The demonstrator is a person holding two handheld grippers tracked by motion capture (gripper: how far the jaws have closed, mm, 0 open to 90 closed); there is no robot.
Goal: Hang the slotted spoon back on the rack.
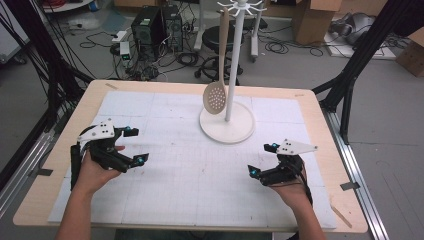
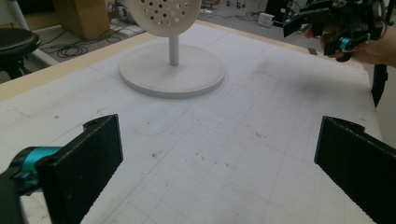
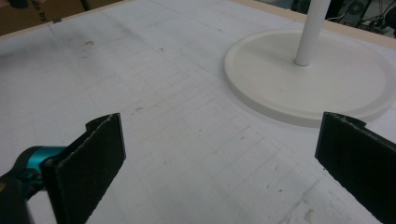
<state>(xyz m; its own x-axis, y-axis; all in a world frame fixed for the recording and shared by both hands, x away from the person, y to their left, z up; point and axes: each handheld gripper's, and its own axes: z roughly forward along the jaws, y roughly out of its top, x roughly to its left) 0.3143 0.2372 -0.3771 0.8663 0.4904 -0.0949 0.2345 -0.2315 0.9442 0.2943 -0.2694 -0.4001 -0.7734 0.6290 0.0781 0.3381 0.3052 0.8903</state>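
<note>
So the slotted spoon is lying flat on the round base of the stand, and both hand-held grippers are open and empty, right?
Not quite. The high view shows the slotted spoon hanging from the stand, above its round base. The left hand-held gripper and right hand-held gripper are indeed open and empty.

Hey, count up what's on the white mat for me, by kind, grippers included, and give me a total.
Slotted spoon, hanging: 1
Hanging stand: 1
Grippers, both open and empty: 2, the left gripper and the right gripper
Total: 4
</note>
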